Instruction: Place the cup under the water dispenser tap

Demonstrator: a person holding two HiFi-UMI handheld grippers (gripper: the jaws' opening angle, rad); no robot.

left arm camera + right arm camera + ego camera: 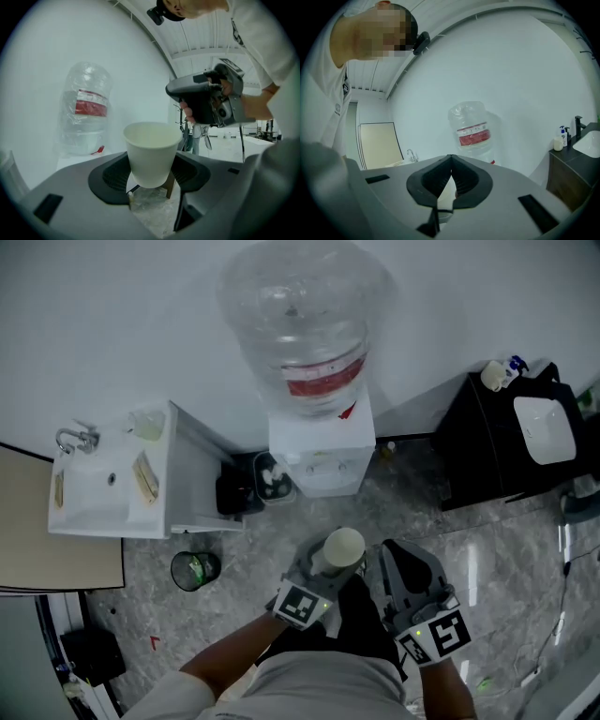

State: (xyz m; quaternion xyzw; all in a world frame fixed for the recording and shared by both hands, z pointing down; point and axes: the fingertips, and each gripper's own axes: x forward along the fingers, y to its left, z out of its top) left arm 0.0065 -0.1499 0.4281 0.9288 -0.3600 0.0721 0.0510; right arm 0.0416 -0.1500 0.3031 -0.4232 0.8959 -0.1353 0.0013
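Note:
A white paper cup (151,152) stands upright between the pads of my left gripper (150,171), which is shut on its sides. From the head view the cup (343,547) is above the floor, a short way in front of the white water dispenser (319,442). The dispenser carries a large clear bottle (302,320) with a red label. My right gripper (405,563) is beside the cup on its right. Its jaws meet at the tips with nothing between them (451,161). The bottle (472,131) shows ahead of it. The dispenser's taps are too small to make out.
A white sink cabinet (178,474) stands left of the dispenser, with a black box (239,491) between them. A black bin (195,569) sits on the marble floor below it. At the right is a dark cabinet (478,451) with a basin and a soap bottle (497,373).

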